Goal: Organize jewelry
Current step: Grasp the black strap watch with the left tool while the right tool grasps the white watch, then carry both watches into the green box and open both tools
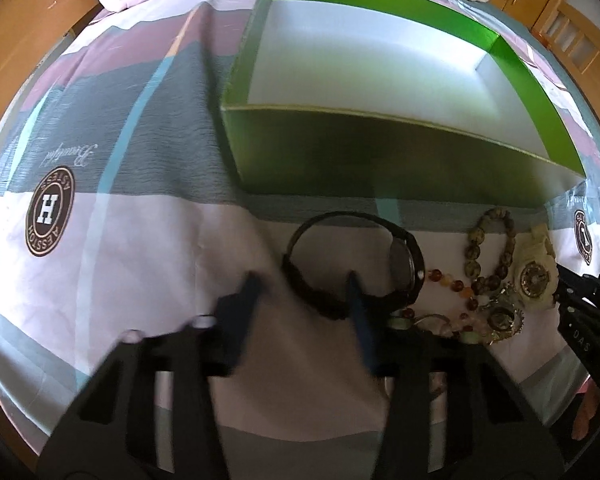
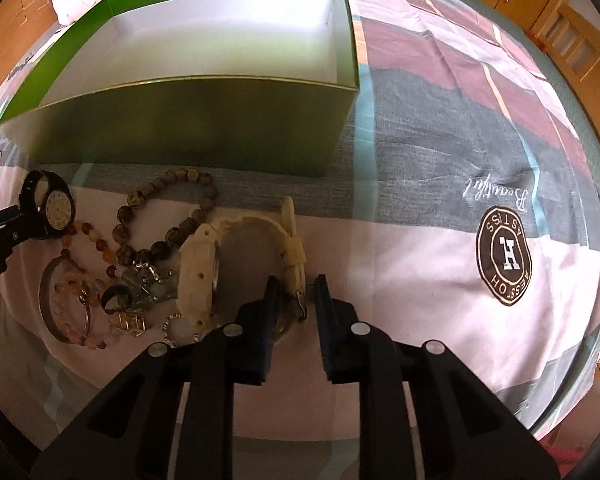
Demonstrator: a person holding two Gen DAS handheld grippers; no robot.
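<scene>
- Under everything we see a striped bedspread (image 1: 148, 240) with round logo patches, and an open green box (image 2: 204, 128) standing on it, white inside.
- Our left gripper (image 1: 304, 284) straddles the black watch (image 1: 352, 264) strap, jaws narrowed around it.
- Our right gripper (image 2: 296, 286) pinches the cream watch (image 2: 220, 264) strap near its buckle.
- Bead bracelets (image 2: 168, 208) lie between the watches, just before the box.

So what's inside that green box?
The green box shows only bare white walls and floor in both views. Its near wall hides the closest strip of the floor, so something small could lie there unseen.
</scene>
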